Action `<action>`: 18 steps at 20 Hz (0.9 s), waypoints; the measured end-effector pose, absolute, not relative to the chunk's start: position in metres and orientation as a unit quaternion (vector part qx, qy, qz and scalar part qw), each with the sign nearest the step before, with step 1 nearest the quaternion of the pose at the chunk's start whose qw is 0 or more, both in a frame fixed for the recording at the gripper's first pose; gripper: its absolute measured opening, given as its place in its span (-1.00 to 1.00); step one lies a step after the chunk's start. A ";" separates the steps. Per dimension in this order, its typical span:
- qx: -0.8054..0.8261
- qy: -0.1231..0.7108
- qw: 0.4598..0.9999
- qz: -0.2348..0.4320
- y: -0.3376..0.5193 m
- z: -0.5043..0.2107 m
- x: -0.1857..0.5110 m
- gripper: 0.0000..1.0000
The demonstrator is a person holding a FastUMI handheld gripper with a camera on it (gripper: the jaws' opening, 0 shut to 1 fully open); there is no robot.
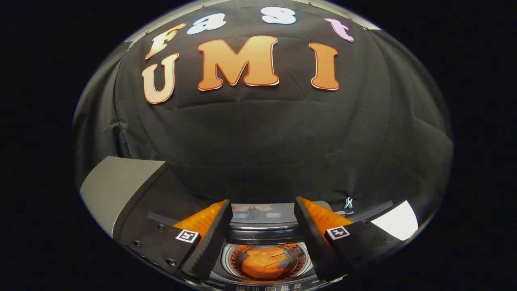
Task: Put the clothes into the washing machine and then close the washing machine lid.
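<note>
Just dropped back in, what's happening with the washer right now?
A person holds the gripper above a small top-loading washing machine. An orange garment already lies inside the drum, seen between the two fingers. The fingers are spread apart and hold nothing. The drum opening is uncovered, so the lid has not yet been closed; that looks like the step left to do.
</note>
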State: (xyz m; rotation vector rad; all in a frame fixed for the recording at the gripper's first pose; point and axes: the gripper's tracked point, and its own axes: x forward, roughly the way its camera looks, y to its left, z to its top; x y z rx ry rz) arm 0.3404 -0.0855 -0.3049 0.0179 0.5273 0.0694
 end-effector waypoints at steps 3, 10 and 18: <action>0.007 0.267 0.963 0.028 -0.088 -0.318 0.329 0.98; 0.013 0.309 0.950 0.027 -0.087 -0.369 0.309 0.98; 0.027 0.390 0.920 0.028 -0.080 -0.449 0.267 0.98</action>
